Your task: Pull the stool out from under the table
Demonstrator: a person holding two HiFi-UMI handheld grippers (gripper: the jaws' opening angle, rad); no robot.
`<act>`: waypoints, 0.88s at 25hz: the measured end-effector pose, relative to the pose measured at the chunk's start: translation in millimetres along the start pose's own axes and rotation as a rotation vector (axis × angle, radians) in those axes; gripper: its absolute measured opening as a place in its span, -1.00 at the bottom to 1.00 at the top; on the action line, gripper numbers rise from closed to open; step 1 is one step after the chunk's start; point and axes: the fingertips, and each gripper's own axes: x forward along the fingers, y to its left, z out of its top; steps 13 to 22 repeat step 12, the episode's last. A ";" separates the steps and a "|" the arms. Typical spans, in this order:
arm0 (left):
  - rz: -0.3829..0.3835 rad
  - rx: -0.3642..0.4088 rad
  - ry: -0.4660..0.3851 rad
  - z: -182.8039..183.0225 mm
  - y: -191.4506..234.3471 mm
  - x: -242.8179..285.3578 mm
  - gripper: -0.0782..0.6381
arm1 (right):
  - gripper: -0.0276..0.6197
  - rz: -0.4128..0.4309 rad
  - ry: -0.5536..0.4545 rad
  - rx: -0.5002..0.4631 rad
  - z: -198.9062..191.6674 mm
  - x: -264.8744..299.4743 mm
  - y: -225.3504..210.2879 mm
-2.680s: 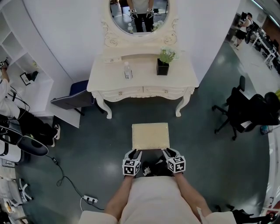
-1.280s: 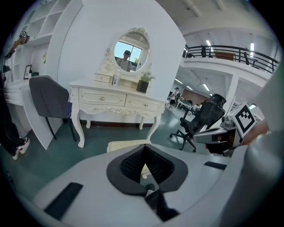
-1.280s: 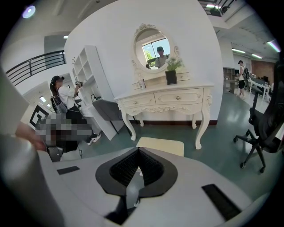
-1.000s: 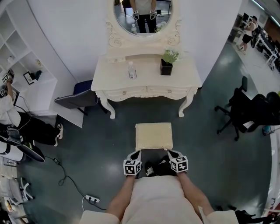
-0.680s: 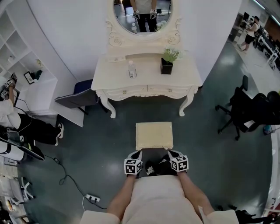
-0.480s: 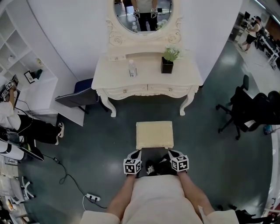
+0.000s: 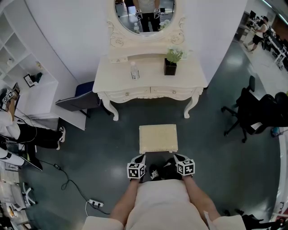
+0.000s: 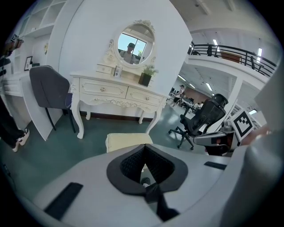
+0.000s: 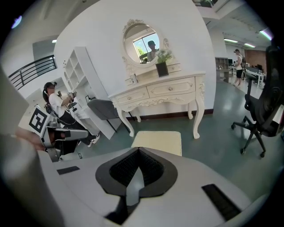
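The stool [image 7: 158,138] stands on the floor [image 7: 108,143] in front of the bench [image 7: 150,74], fully clear of its legs. On the stool's side away from the bench, I hold the left tool [image 7: 140,158] and right tool [image 7: 176,158] at its two corners. Each has its jaws pressed together, pinching nothing. I cannot tell whether they touch the seat.

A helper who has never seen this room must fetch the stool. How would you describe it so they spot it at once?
Find the cream dressing table with the oval mirror above it. On the dark floor in front of it stands the stool, low with a square pale-yellow top. Unlike the black office chair and the grey chair nearby, it has no backrest.
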 end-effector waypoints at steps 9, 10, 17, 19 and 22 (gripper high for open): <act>0.007 -0.010 0.002 2.0 1.9 0.2 -0.74 | -0.78 0.014 0.014 -0.014 1.4 4.3 2.4; 0.009 -0.011 0.003 2.0 2.7 0.1 -0.74 | -0.78 0.011 0.014 -0.011 1.5 4.4 1.9; 0.011 -0.014 0.004 1.9 4.4 -0.4 -0.74 | -0.78 0.006 0.015 -0.004 1.5 4.5 1.3; 0.011 -0.014 0.004 1.9 4.4 -0.4 -0.74 | -0.78 0.006 0.015 -0.004 1.5 4.5 1.3; 0.011 -0.014 0.004 1.9 4.4 -0.4 -0.74 | -0.78 0.006 0.015 -0.004 1.5 4.5 1.3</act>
